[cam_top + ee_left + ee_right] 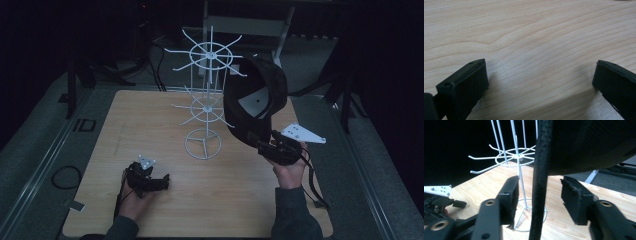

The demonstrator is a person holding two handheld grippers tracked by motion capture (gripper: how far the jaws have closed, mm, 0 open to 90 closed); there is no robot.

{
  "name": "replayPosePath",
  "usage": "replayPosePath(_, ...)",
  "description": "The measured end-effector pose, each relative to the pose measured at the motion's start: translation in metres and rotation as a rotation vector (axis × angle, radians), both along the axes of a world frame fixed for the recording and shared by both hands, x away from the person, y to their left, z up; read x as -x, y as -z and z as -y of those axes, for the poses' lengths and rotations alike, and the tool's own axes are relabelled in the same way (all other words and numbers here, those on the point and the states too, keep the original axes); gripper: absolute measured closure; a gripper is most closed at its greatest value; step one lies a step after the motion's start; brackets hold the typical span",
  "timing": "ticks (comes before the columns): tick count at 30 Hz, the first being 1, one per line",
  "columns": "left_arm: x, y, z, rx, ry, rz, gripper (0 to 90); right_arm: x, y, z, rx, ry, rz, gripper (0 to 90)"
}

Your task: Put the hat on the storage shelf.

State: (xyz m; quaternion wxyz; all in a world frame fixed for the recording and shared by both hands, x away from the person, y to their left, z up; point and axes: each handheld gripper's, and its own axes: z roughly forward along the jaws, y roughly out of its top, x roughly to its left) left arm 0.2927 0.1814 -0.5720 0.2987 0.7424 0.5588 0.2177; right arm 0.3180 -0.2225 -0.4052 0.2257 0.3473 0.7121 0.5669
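Observation:
A white wire rack point(210, 52) with two tiers of hooks stands on its ring base at the middle of the wooden table point(145, 120). A black cap point(252, 82) hangs up against the rack's right-hand hooks. My right gripper point(265, 145) is at the cap's lower edge. In the right gripper view the cap's point(594, 145) black edge runs down between the jaws of my right gripper point(540, 182), which stand open with a gap on each side. The rack point(517, 157) rises behind. My left gripper point(162, 181) rests low at the front left, open point(540, 66) over bare wood.
A grey surround point(45, 150) frames the table, with a dark cable loop point(65, 176) at the left. A white frame point(250, 25) stands behind the table. In the right gripper view my left gripper point(439, 197) shows at the far left.

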Motion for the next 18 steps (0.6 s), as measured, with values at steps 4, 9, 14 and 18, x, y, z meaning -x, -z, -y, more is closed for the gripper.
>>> replayPosePath(4,0.0,0.0,0.0,0.0,0.0,0.0,0.1,0.0,-0.0001,-0.0021,0.033,0.021,0.009,29.3)
replayPosePath(9,0.0,0.0,0.0,0.0,0.0,0.0,0.1,-0.0009,0.0009,-0.0033,0.043,0.038,0.003,19.8)
replayPosePath(14,-0.0001,0.0,0.0,0.0,0.0,0.0,0.1,-0.0014,0.0028,-0.0025,0.045,0.044,-0.008,16.3)
replayPosePath(18,-0.0002,0.0,0.0003,0.003,0.0,0.0,0.1,-0.0013,0.0042,-0.0003,0.041,0.044,-0.016,16.1)
